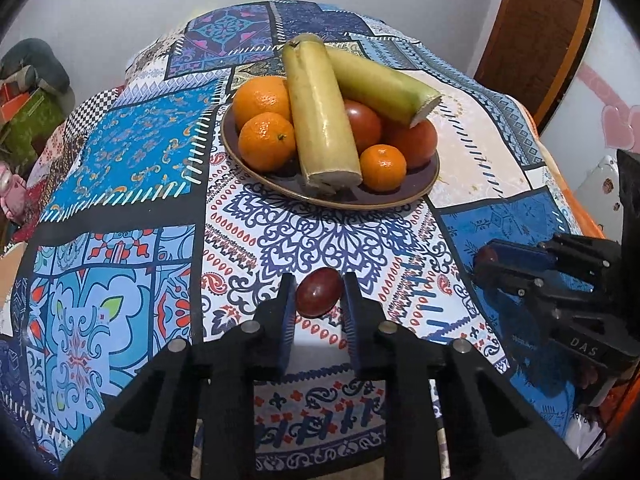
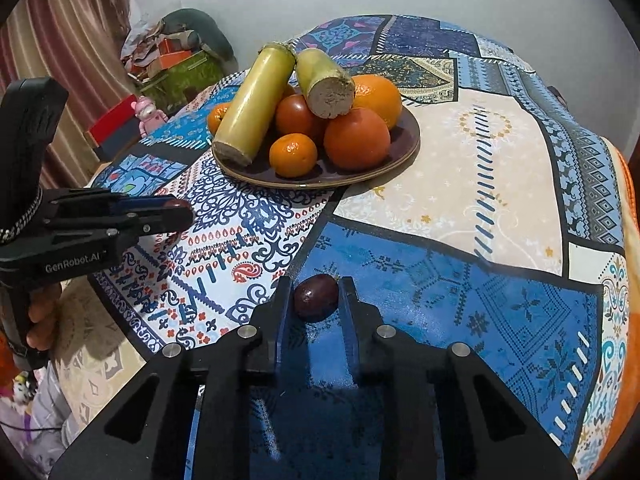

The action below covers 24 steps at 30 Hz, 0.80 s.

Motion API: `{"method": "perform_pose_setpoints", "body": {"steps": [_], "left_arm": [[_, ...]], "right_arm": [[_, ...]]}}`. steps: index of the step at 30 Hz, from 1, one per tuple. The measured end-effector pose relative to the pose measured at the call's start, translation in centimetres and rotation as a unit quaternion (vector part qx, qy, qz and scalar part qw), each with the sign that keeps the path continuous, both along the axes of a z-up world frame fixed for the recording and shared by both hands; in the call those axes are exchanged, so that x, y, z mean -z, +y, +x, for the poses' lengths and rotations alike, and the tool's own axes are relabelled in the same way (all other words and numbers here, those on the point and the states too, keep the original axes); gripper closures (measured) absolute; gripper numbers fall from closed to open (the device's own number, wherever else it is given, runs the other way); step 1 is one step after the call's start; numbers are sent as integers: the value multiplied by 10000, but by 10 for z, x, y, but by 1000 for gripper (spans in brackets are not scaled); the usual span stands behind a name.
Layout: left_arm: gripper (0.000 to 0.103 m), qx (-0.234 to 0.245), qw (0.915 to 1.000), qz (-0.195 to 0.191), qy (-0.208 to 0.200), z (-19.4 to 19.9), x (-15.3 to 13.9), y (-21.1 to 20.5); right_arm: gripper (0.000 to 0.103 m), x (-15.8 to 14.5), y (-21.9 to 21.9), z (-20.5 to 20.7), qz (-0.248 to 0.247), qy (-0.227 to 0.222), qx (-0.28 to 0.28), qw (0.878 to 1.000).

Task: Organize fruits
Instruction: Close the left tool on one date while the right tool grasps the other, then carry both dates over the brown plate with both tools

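A brown plate (image 1: 424, 184) at the middle of the patchwork tablecloth holds two yellow-green cane sections (image 1: 320, 112), oranges (image 1: 262, 98), tangerines (image 1: 383, 167) and red round fruits (image 1: 416, 142). Nearer the front edge, my left gripper (image 1: 318, 281) is shut on a small dark red oval fruit (image 1: 318, 295) that rests on the cloth. To its right, my right gripper (image 2: 316, 282) is shut on a second small dark red fruit (image 2: 316, 299), also on the cloth. Each gripper shows in the other's view: the right gripper (image 1: 484, 258) and the left gripper (image 2: 186, 210).
The table's right edge drops off to an orange blanket (image 2: 630, 208). A wooden door (image 1: 536, 32) stands behind on the right. Boxes and clutter (image 2: 176, 60), a pink toy (image 2: 149, 114) and a curtain (image 2: 60, 40) lie beyond the left edge. A hand (image 2: 40, 320) holds the left gripper's handle.
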<state>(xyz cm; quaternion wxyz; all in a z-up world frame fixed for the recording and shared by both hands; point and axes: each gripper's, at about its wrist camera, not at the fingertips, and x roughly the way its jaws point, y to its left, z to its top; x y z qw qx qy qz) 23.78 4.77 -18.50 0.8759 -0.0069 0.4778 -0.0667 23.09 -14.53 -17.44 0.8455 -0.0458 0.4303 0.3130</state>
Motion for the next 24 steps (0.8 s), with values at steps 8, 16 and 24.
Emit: {"method": "perform_pose_setpoints", "body": {"steps": [8, 16, 24], "left_arm": [[81, 38, 9998, -98, -152, -1, -15, -4], [81, 135, 9991, -190, -363, 13, -33, -13], [81, 282, 9989, -186, -333, 33, -26, -29]], "right_arm": [[82, -15, -1, 4, 87, -199, 25, 9998], [82, -24, 4, 14, 163, -357, 27, 9992], [82, -25, 12, 29, 134, -451, 25, 9989]]}}
